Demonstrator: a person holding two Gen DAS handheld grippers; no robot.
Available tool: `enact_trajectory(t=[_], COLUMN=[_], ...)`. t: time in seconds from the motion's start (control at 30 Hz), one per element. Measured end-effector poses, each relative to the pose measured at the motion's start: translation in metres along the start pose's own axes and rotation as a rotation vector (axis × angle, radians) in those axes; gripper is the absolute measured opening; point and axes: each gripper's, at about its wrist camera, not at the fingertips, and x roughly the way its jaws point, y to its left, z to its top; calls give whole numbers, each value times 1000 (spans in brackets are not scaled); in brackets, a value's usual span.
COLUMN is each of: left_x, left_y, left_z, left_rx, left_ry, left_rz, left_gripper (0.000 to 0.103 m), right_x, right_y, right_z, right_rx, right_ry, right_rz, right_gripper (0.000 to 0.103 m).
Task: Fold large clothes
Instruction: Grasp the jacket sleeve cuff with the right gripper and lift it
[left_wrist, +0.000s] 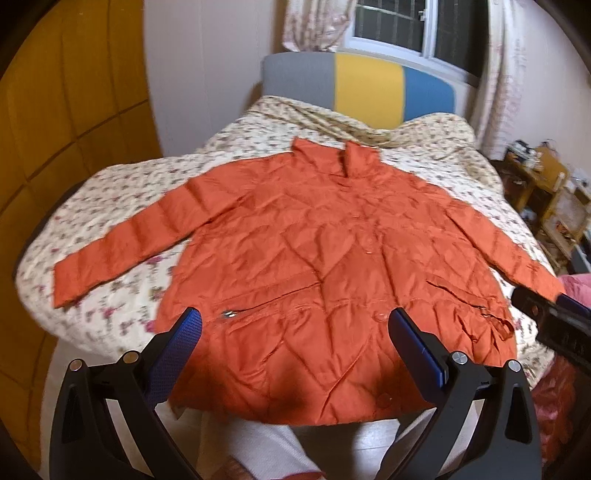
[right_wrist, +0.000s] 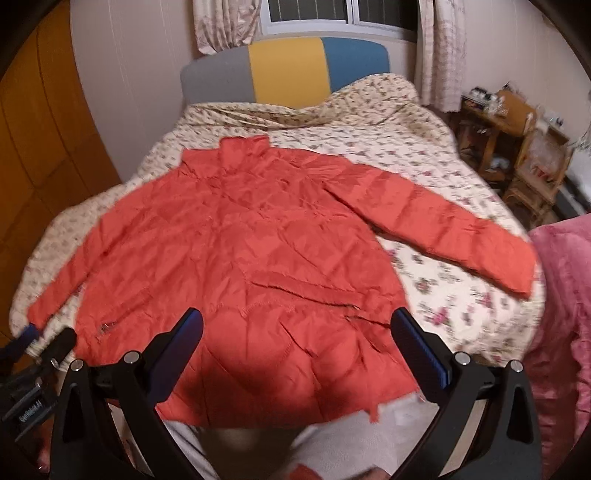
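Note:
An orange quilted jacket (left_wrist: 314, 243) lies flat, front up, on the floral bed (left_wrist: 122, 295), collar toward the headboard, both sleeves spread out to the sides. It also shows in the right wrist view (right_wrist: 229, 251). My left gripper (left_wrist: 295, 325) is open and empty, hovering above the jacket's hem. My right gripper (right_wrist: 295, 325) is open and empty, also above the hem. The right gripper shows at the right edge of the left wrist view (left_wrist: 554, 317), near the right sleeve cuff. The left gripper shows at the lower left of the right wrist view (right_wrist: 33, 350), near the left cuff.
A grey, yellow and blue headboard (right_wrist: 288, 66) stands at the far end under a window. A wooden wardrobe (left_wrist: 66, 147) is on the left. Cluttered wooden shelves (right_wrist: 517, 147) and a pink blanket (right_wrist: 561, 314) are on the right.

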Motion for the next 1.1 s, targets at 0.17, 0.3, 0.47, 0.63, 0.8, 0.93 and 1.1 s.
enact_trajectory(t=[0.17,0.3,0.47,0.63,0.8,0.93,1.1], left_x=[34,76,116,151,191,217,243], left_y=[19,25,67,98,102,109,122], left_z=[-7,-4,20,48,68,73,69], left_rx=[-58,33,-124,-245,-194,-187,-191], left_ry=[-5,48,85,83,71,78,77], left_rz=[-77,-19,-14,-15,101,152,149], left_gripper=[100,100,100,100,100,100,100], right_x=[37,78,110,127,125,122,115], right_y=[-43,-85,-168,-225,-272,-300,-330], right_z=[9,17,15,6,0,-6,-14], right_rx=[133,184,489,691,874,1039,1189], right_ry=[-78,-10,-4,-37,-166,-237,-318], right_rz=[158,36,25,31,14,19,9], right_gripper=[101,101,101,87,73,59,51])
